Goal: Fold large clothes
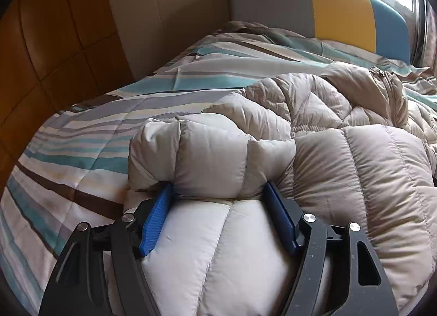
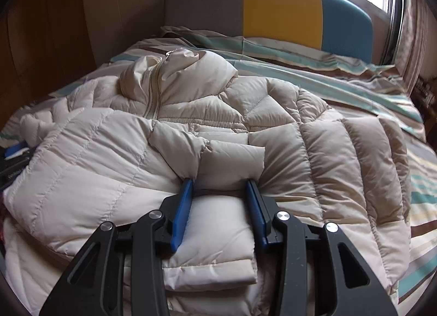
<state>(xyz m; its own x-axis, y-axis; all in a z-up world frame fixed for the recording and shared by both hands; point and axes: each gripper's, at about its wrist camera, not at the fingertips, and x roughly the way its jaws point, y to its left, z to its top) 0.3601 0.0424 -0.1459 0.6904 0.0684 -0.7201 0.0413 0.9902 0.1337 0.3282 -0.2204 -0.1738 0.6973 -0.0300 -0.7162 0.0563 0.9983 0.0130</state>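
Right wrist view: we clamp both grippers, right gripper (image 2: 221, 183) and left gripper (image 1: 220, 187), on the puffy jacket (image 2: 191, 103) lying below the headboard (image 2: 281, 12); slick padding could slip out mid-fold.

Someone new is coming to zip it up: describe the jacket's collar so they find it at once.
Start at the headboard with its grey, yellow and blue panels, then come down the striped bedding to the puffy beige down jacket. The collar is its end nearest the headboard: the one part that stands up, with a zipper running up its middle.
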